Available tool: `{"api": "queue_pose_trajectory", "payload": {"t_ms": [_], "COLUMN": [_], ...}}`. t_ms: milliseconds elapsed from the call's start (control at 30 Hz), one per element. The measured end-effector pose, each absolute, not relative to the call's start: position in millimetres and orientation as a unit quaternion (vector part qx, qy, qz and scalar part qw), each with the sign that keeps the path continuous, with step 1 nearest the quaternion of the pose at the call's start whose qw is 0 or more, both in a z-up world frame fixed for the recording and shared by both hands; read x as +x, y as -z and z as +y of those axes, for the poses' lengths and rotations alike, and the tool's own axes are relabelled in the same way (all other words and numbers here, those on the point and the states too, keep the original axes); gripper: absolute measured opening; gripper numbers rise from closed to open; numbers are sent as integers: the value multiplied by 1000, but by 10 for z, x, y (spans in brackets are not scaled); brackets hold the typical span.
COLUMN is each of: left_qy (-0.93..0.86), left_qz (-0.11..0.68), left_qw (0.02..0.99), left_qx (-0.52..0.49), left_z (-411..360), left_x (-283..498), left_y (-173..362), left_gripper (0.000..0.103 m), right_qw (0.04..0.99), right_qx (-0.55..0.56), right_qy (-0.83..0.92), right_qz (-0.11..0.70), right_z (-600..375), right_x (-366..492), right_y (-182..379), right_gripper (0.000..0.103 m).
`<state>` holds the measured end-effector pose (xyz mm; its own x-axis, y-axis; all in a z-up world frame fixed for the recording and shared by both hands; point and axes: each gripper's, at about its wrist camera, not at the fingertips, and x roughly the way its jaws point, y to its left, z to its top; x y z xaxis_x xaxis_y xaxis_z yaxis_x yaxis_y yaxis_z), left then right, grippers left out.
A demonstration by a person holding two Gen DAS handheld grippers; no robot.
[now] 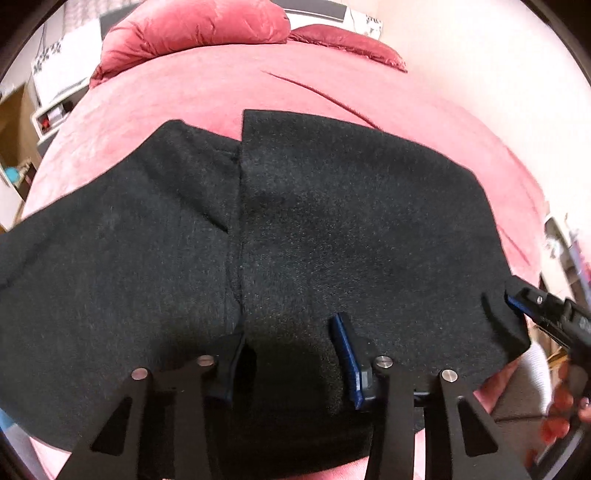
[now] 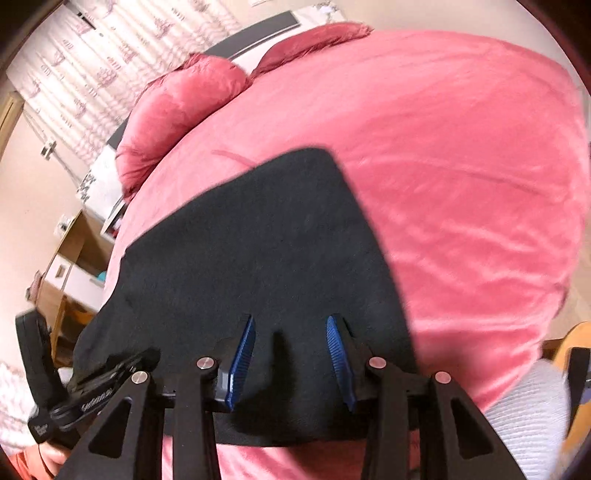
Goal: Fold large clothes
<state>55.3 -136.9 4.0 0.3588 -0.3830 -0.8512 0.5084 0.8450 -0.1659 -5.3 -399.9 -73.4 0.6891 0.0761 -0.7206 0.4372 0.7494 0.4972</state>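
**Both claws working the near hem of a dark garment on the bed**

A large black garment (image 1: 295,229) is lying spread flat across the pink bedcover (image 1: 332,85), its near edge hanging just past the side of the bed, with pink pillows (image 1: 192,33) sitting well beyond its far edge. A vertical seam or overlap is running down its middle in the left wrist view.

The left claw (image 1: 291,362) is standing over that near edge, its blue pads apart with cloth lying between and below them; whether the pads are pressing on fabric I cannot tell. The right claw (image 2: 290,362) is hovering in the same way over the garment's right part, jaws partly parted, and its grip is equally unclear. In the left view its tip is sitting at the garment's near right corner.

Risks from here, as I am judging them: either claw may be pinching only the top layer, so a lift would be peeling the layers apart rather than folding them together. Uneven pulling could be skewing the fold, and the plush cover may be dragging along with the cloth
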Motion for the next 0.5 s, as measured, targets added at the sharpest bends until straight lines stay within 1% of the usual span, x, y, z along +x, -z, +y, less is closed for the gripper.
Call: {"api": "queue_pose_trajectory", "payload": {"t_ms": [67, 133, 200, 300, 367, 500], "left_qy": [262, 259, 261, 258, 255, 246], "left_qz": [497, 505, 511, 512, 513, 510], "left_qw": [826, 823, 819, 819, 819, 824], "left_qx": [42, 17, 3, 5, 11, 26], "left_z": [-1234, -1137, -1073, -952, -966, -1164], "left_x": [582, 561, 588, 559, 575, 536], "left_y": [-25, 20, 46, 28, 65, 145], "left_gripper": [61, 66, 67, 72, 79, 83], "right_qw": [850, 845, 838, 843, 842, 824], "right_qx": [347, 361, 375, 375, 369, 384], "right_qy": [119, 128, 133, 153, 153, 148], "right_qz": [377, 374, 373, 354, 362, 389], "right_z": [-4110, -4189, -4243, -4268, -4300, -4344], "right_x": [-100, -143, -178, -257, -248, -239], "right_y": [730, 774, 827, 797, 807, 962], "right_gripper": [42, 42, 42, 43, 43, 44]}}
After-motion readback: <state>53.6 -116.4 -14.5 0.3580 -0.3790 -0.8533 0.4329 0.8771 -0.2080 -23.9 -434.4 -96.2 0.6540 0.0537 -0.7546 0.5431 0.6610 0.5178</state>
